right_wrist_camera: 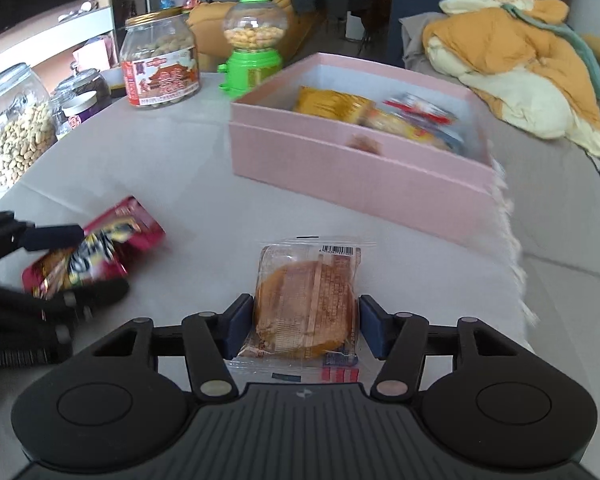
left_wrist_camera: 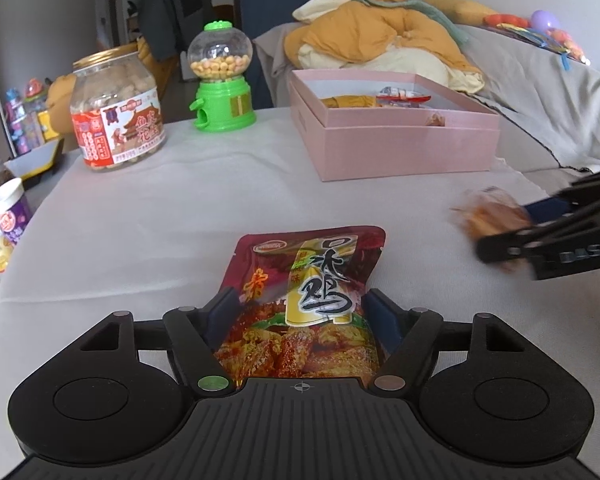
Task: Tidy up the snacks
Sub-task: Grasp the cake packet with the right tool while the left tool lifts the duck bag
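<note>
Left gripper (left_wrist_camera: pixel 300 312): its blue pads are pressing both sides of the red snack packet (left_wrist_camera: pixel 304 304), holding it low over the table (left_wrist_camera: pixel 160 208).
Right gripper (right_wrist_camera: pixel 306 326): its fingers are closing narrowly on the clear-wrapped cake (right_wrist_camera: pixel 306 312), gripping it at the sides above the pale cloth.
Red snack packet: it is lying flat between the left fingers, printed face up, well short of the box.
Clear-wrapped cake: it is sitting upright in the right grip, barcode end pointing away.
Pink box (right_wrist_camera: pixel 360 176): it is standing open further back on the table, holding a yellow packet (right_wrist_camera: pixel 330 106) and other wrapped snacks.
Peanut jar (left_wrist_camera: pixel 118 114): it is standing at the far left, beside the green candy dispenser (left_wrist_camera: pixel 222 80).
</note>
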